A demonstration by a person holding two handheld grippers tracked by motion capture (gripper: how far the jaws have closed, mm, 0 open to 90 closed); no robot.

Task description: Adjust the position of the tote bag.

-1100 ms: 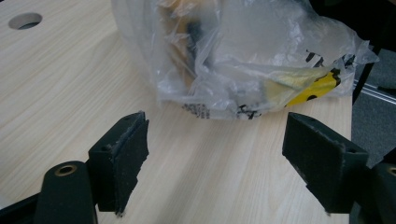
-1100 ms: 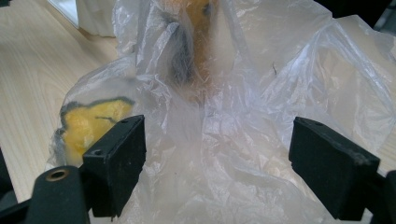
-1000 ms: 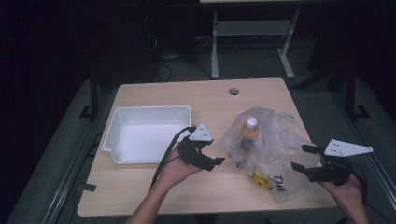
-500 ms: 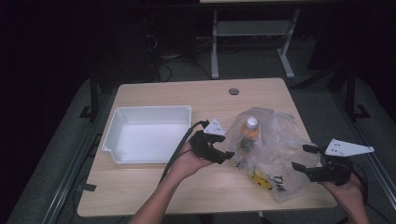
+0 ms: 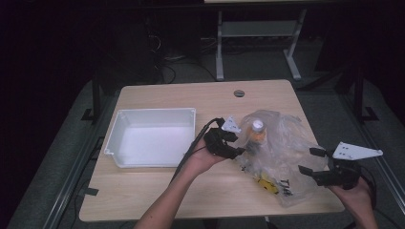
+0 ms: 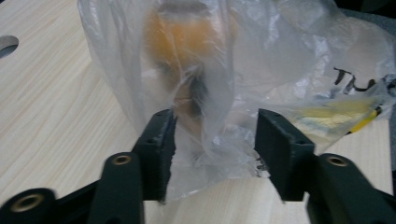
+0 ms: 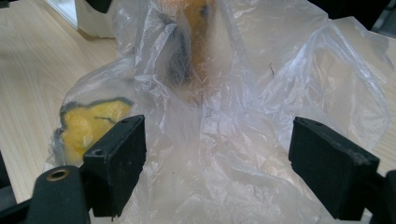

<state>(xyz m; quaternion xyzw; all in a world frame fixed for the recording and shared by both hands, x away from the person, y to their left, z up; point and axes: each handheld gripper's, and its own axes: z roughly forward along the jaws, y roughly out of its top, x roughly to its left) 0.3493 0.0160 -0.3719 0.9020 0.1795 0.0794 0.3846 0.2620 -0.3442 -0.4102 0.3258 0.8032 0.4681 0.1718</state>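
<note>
Two claws framed the clear plastic bag point(image 5: 282, 157) lying on the tabletop point(image 5: 157, 191): our left claw point(image 6: 212, 149) had just been closing around film, not yet pinching, right claw point(image 7: 217, 163) open, so we judged gathering loose plastic best.

Inside the crumpled plastic bag point(image 5: 282, 152), the orange bottle point(image 6: 187, 42) is a blur behind the film, its label unreadable. The black lettering point(image 6: 357, 81) at three o'clock in the left gripper view is cut off by the edge. At eight o'clock in the right gripper view, the yellow packet point(image 7: 91, 121) is half hidden behind the right tongs point(image 7: 217, 163).
</note>
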